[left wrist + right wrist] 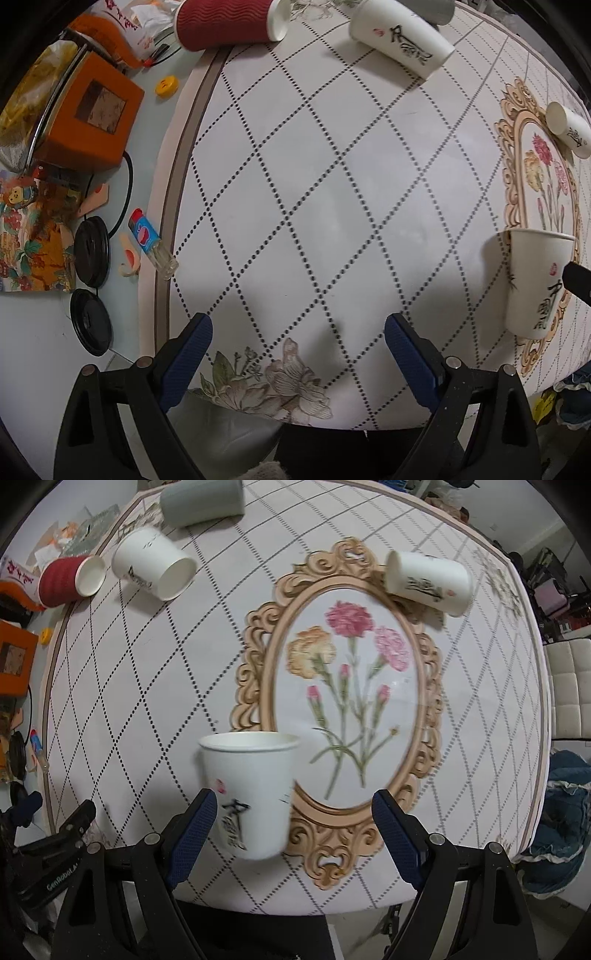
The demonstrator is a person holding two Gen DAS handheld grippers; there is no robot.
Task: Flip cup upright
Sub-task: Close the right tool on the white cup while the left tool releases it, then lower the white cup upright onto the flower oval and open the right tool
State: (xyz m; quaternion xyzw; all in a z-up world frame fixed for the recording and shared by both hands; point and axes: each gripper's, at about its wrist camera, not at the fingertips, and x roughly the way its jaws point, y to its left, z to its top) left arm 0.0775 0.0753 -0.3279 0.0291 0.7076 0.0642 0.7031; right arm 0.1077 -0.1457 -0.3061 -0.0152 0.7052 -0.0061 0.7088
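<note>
Since the white paper cup nearest the right gripper stands mouth-up on the bench, at the lower left edge of the printed oval flower frame, this cup is judged to be already righted. The right gripper is seen spread wide with nothing between its fingers; the cup sits just ahead of the left finger rather than centred in the gap, and contact cannot be made out through the blur. Such a spread is judged to suit letting go of a cup, or taking up the next one.

The left gripper is likewise held wide apart and empty, over the near edge of the bench, well apart from every cup, so it is judged to be idle.

Farther off, a second white cup is seen on its side at the top right of the frame. Beyond, at the far left, a third white cup lies on its side with its mouth towards the camera, a red ribbed cup lies beside it, and a grey-green cup lies at the far edge. These are judged to be left to flip.
</note>
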